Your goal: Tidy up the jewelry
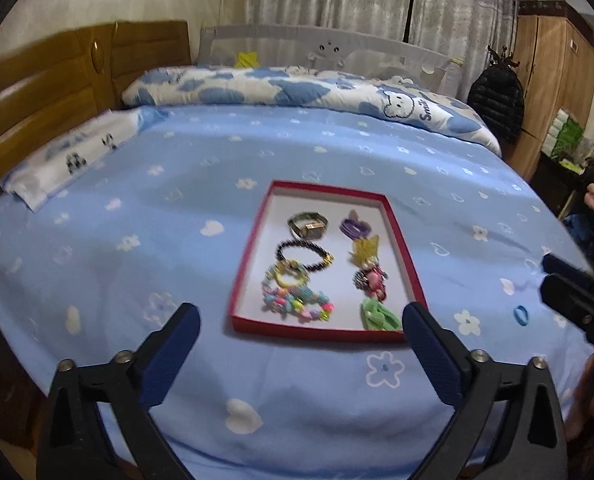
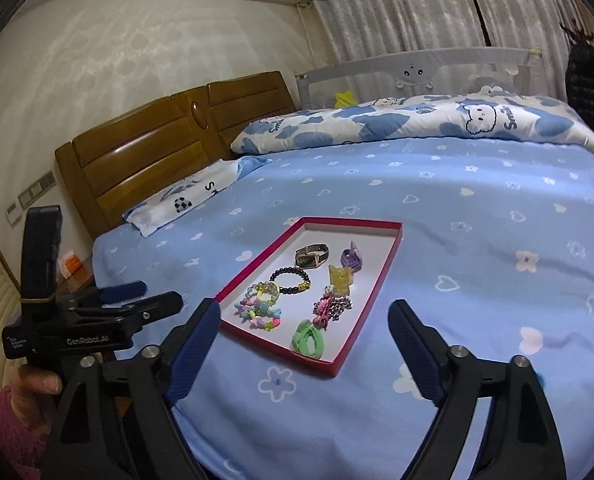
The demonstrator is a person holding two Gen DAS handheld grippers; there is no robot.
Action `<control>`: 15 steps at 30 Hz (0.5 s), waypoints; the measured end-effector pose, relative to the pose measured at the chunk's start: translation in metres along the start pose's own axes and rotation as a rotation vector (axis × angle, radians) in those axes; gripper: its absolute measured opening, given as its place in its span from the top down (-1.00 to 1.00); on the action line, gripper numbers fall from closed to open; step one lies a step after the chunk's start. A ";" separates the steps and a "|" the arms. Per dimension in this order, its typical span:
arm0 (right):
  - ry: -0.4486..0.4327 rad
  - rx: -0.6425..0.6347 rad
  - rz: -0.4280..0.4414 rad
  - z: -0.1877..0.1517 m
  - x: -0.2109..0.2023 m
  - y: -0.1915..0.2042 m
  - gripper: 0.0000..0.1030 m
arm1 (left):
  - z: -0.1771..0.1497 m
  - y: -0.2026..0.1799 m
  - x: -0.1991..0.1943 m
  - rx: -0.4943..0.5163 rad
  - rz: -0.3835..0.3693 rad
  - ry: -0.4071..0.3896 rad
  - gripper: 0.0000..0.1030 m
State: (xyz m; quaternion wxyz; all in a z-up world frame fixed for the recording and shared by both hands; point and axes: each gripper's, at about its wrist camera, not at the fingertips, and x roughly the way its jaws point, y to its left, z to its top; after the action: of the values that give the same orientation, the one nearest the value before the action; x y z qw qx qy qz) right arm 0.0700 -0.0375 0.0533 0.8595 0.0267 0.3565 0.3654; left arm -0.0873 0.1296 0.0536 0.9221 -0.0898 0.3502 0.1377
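Left black gripper with blue pads (image 1: 299, 322) tilted down over blue flowered bedsheet (image 1: 145, 216), jaws wide, empty. Shallow red-rimmed white tray (image 1: 407, 256) of bracelets and hair ties just ahead. Right black gripper (image 2: 305, 322) likewise gaping, empty. Small blue ring (image 1: 520, 314) visible from left wrist only.

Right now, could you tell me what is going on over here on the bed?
A person is sorting jewelry with a gripper in each hand. The left gripper and right gripper are both open and empty, above the bed just short of the red tray. The tray holds a watch, a black bracelet, bead bracelets and hair ties. A small blue ring lies outside the tray on the sheet.
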 end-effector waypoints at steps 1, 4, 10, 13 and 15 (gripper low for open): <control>-0.006 -0.005 -0.004 0.001 -0.003 0.001 -0.79 | -0.001 -0.002 -0.002 0.010 0.015 -0.011 -0.99; -0.026 -0.021 -0.016 0.000 -0.006 0.002 -0.91 | -0.007 -0.009 -0.003 0.036 0.050 -0.014 -0.99; -0.012 -0.031 -0.052 -0.023 0.008 0.001 -0.91 | -0.020 -0.017 0.007 0.038 0.072 0.019 -0.99; -0.003 -0.035 -0.068 -0.035 0.016 -0.002 -0.91 | -0.021 -0.020 0.009 0.044 0.097 0.006 -0.99; 0.002 -0.034 -0.072 -0.041 0.020 -0.003 -0.91 | -0.023 -0.020 0.010 0.044 0.107 -0.005 -0.99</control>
State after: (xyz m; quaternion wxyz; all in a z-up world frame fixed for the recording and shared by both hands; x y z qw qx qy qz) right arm 0.0549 -0.0356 0.0099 0.8721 -0.0010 0.3519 0.3401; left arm -0.0876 0.1066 0.0312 0.9161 -0.0503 0.3553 0.1790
